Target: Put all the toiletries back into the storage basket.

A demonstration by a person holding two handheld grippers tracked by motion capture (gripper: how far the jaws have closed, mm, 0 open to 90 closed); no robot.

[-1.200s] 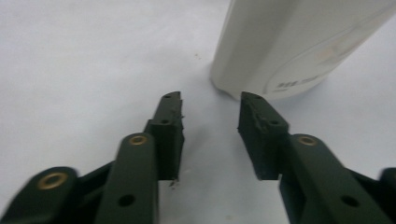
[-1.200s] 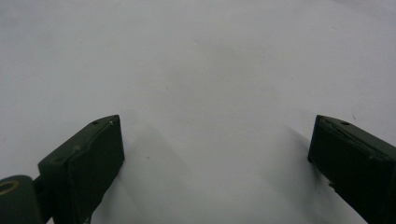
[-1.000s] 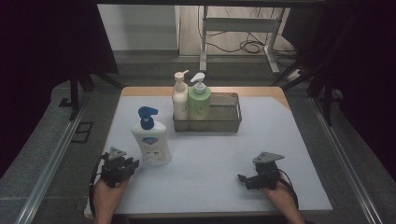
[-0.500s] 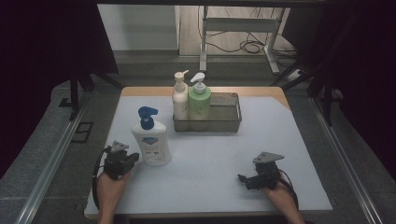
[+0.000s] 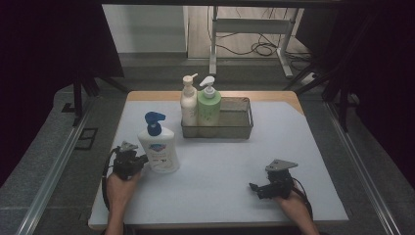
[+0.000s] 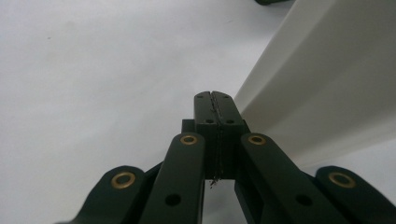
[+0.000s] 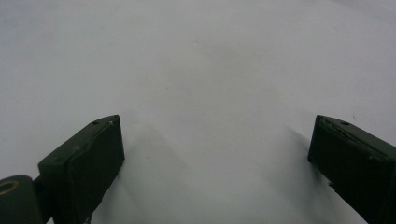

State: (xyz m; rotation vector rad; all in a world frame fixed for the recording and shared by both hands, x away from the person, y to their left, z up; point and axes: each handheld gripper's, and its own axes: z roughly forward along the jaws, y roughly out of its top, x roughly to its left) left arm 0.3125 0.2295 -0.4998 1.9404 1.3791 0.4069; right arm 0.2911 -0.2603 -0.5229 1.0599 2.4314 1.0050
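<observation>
Your left gripper (image 5: 139,160) sits in the lower left of the high view, its tip just beside the white pump bottle (image 5: 159,149) with the blue pump head (image 5: 154,122), which stands upright on the white table (image 5: 220,171) a little left of centre. In the left gripper view the jaws have just been closing and now meet pad to pad with nothing between them, while the bottle's white wall (image 6: 322,79) fills the upper right of the frame, close beside the tips; whether they touch it you cannot tell. Your right gripper (image 5: 255,187) rests in the lower right of the high view, well apart from the bottle, and its own view shows the jaws spread wide over bare table. Judge the bottle as smooth, glossy plastic: fairly stiff, probably slippery, and top-heavy enough to tip if you push it high up. How full it is cannot be seen, so expect some weight. A clenched tip will only nudge it; for a hold, open up and take the body across its narrower faces, or below the blue pump where the neck gives a ledge. The wire basket (image 5: 235,128) with a cream bottle (image 5: 188,104) and a green bottle (image 5: 209,106) stands just behind, at upper centre.
</observation>
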